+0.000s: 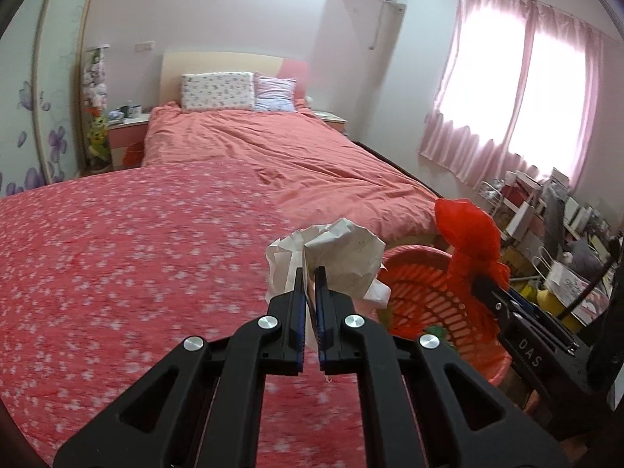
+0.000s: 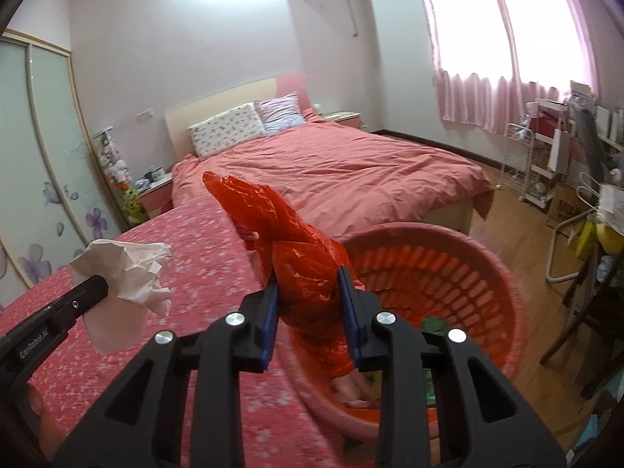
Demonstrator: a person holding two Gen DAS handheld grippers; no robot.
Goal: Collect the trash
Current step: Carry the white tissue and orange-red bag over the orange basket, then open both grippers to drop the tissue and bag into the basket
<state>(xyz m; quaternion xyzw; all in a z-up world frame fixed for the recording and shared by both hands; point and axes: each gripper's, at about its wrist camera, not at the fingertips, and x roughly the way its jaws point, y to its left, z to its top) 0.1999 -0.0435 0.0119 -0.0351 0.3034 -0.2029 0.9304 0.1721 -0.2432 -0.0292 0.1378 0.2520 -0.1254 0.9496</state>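
Bedroom, flowered bedspread [image 1: 117,257]: left hand-held gripper [image 1: 310,273] clamped on crumpled paper [image 1: 335,257], right hand-held gripper [image 2: 308,277] clamped on red plastic bag [image 2: 296,257]. Transport step; next, release over red basket [image 2: 503,273].

Bed [image 1: 273,148], pillows [image 1: 218,91], pink curtains [image 1: 518,89]

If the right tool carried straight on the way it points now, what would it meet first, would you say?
Probably the far inner wall of the red basket. The right tool, shut on the red plastic bag, points over the basket's opening, beside the bed. Depth is hard to judge, so it might pass over the rim.
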